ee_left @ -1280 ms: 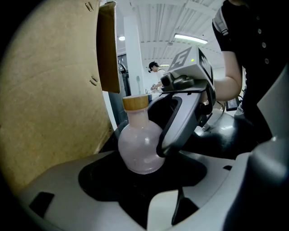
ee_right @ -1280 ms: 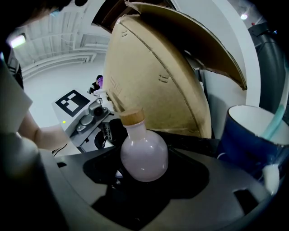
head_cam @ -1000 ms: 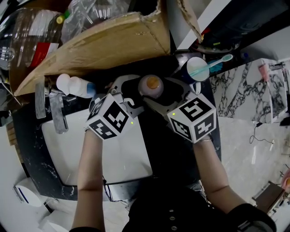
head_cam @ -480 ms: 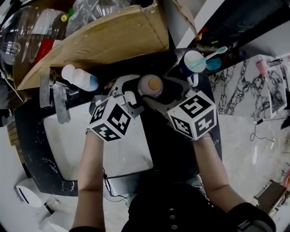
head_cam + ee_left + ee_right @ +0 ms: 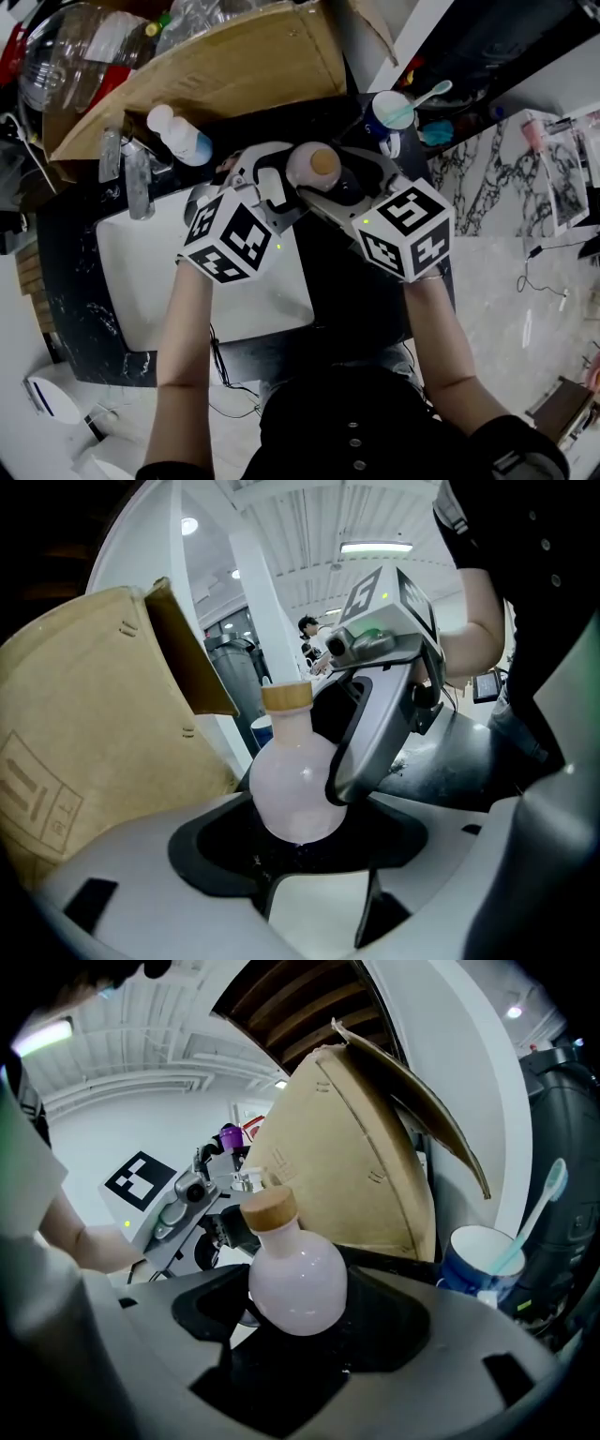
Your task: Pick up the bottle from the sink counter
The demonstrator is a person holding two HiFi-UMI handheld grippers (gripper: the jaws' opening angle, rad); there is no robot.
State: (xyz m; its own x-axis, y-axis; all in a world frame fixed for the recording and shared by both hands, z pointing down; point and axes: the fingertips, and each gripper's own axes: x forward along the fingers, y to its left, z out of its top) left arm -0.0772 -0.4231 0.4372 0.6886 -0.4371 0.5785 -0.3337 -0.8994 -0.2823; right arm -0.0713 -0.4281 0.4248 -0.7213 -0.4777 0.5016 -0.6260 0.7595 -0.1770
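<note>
Hidden: base of the round pale-pink bottle with a cork-coloured cap (image 5: 314, 167) is covered by jaws; contact with the black sink counter (image 5: 361, 300) can't be told | Jaws: right gripper (image 5: 326, 180) spread wide around the bottle, one jaw touching its side; left gripper (image 5: 279, 183) spread wide, bottle at its mouth | Count: one bottle, two grippers, one blue cup (image 5: 386, 111)

Far side's shut: cardboard box (image 5: 234, 66) leans over the counter (image 5: 70, 272) right behind the pink bottle (image 5: 314, 169), w/ blue cup (image 5: 386, 111) & toothbrush (image 5: 422, 96) near its right-rear, and a white-and-blue container (image 5: 183, 136) plus faucet (image 5: 139, 183) off to the left-rear. Round the bottle it's tight: right gripper (image 5: 333, 183) has jaws apart on both sides of it, left gripper (image 5: 267, 183) faces it from the left w/ jaws spread, and one right finger (image 5: 370, 728) touches its belly. Open room is nearside, over the sink basin (image 5: 150, 281) & the bare counter strip beside it.
</note>
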